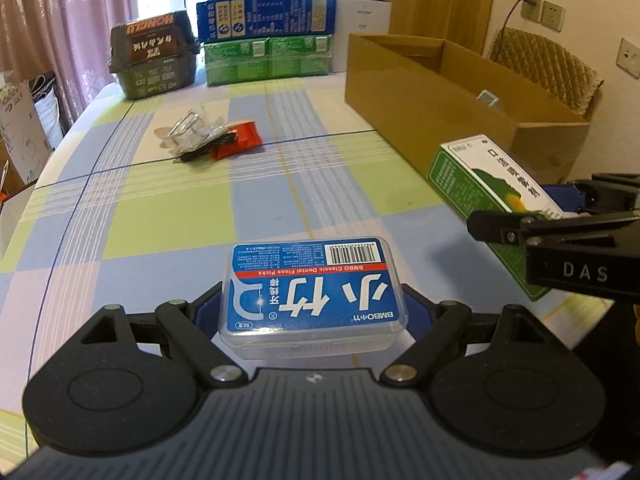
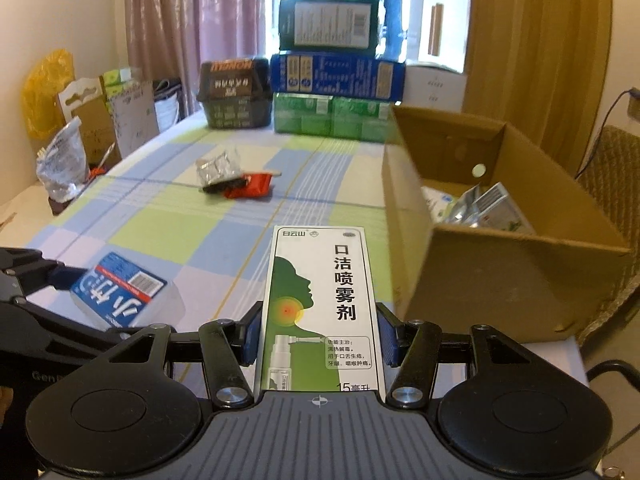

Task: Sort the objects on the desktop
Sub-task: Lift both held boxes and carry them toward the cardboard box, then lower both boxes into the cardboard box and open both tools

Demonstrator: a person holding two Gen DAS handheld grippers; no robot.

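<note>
Here the checkered table (image 1: 160,220) carries an open cardboard box (image 2: 500,280) at its right side. The right gripper (image 2: 320,336) pinches a green spray carton (image 2: 320,300) beside that box. The left gripper (image 1: 314,312) clamps a blue floss-pick case (image 1: 316,292) above the table.

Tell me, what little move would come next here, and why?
Probably the right gripper carries its spray box rightward over the cardboard box and lets go. It is already shut on the spray box, and the open cardboard box beside it already holds other packets. The left gripper, shut on the floss case, would likely follow.
</note>
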